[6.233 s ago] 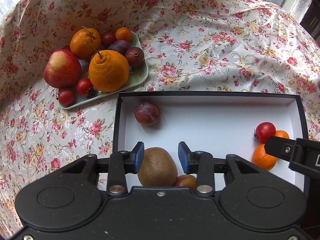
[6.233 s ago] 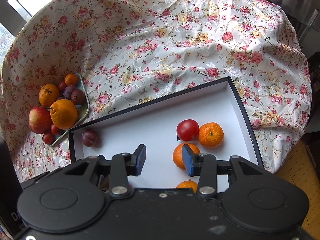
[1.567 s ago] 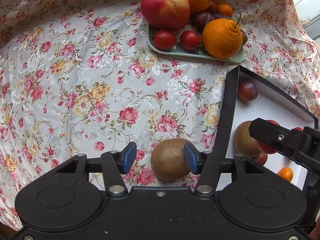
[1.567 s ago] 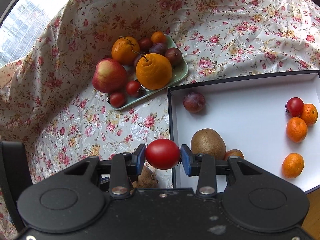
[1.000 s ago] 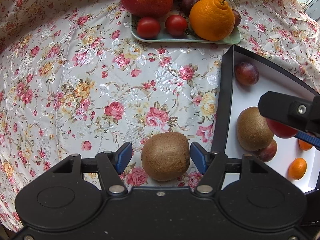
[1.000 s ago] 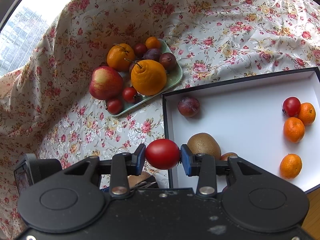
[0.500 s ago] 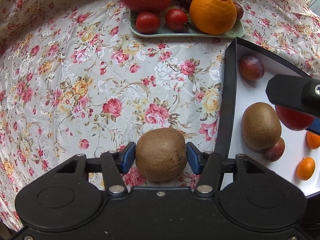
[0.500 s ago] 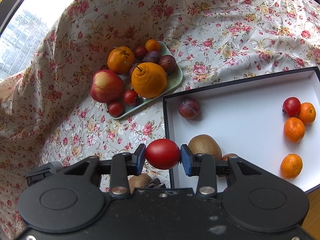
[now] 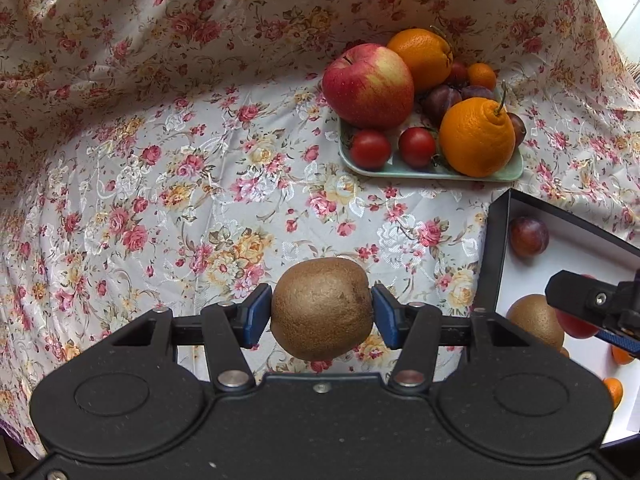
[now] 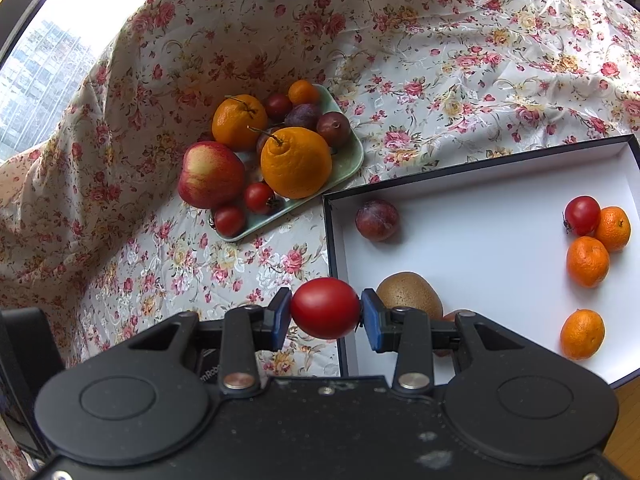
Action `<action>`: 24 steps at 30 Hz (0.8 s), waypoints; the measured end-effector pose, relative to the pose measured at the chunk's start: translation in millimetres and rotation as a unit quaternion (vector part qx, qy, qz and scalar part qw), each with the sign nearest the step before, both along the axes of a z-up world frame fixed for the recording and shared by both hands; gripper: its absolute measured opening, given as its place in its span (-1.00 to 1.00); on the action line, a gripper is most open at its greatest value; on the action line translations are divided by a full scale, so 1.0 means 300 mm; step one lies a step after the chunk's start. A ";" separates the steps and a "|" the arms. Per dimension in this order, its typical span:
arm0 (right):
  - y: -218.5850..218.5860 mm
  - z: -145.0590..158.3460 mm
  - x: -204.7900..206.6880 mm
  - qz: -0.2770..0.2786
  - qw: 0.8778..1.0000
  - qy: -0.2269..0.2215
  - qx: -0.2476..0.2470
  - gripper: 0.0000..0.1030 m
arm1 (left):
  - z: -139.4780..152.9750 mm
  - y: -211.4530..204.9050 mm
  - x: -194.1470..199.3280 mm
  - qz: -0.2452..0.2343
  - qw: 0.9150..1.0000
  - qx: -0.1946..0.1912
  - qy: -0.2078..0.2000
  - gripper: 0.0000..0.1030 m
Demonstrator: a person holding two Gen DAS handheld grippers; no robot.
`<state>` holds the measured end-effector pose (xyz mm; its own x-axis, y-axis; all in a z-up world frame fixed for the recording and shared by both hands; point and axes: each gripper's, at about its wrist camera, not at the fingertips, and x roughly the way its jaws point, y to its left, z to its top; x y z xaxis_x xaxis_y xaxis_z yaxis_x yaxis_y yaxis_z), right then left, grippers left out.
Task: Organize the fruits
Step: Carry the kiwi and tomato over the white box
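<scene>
- Left claw (image 9: 322, 318) clamped on one kiwi (image 9: 322, 314).
- Right claw (image 10: 325, 314) gripping one tomato (image 10: 325, 308).
- Box (image 10: 480, 248): three tangerines (image 10: 587, 261), one plum (image 10: 377, 220).

Sheen, fuzz and matt plastic

The floral tablecloth (image 9: 168, 152) is glossy woven cloth; the kiwi (image 9: 322, 314) looks rough and fuzzy, the tomato (image 10: 325, 308) smooth and shiny (the gripper bodies are matt black plastic).

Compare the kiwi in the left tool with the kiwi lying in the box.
The held kiwi is clamped between the left tool fingers, above the floral cloth; the box kiwi rests loose on the white box floor, beside other fruit. Both are brown, fuzzy and oval.
</scene>
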<state>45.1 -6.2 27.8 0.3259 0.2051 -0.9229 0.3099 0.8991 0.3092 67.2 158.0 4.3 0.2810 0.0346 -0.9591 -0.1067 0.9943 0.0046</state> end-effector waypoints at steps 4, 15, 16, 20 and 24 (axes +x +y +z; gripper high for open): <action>-0.034 0.002 0.001 -0.016 1.000 -0.002 -0.005 -0.23 | 0.040 0.013 0.001 0.003 1.000 0.006 -0.020 0.15; -0.163 -0.003 -0.008 -0.064 0.998 0.000 -0.020 -0.23 | 0.085 -0.084 0.016 -0.015 0.999 -0.004 -0.043 0.15; -0.176 -0.004 -0.009 -0.067 0.997 0.000 -0.022 -0.23 | 0.087 -0.099 0.017 -0.019 0.999 -0.006 -0.044 0.15; -0.239 -0.006 -0.021 -0.082 0.996 0.002 -0.027 -0.23 | 0.088 -0.176 0.020 -0.037 0.998 -0.010 -0.046 0.15; -0.312 -0.006 -0.038 -0.099 0.995 0.003 -0.030 -0.23 | 0.081 -0.273 0.030 -0.061 0.997 -0.012 -0.044 0.15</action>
<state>33.7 -99.9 26.0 0.3484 0.0814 -0.9338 0.4839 0.8376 0.2536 76.1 76.3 28.4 0.3647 -0.0289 -0.9307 0.0171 0.9996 -0.0243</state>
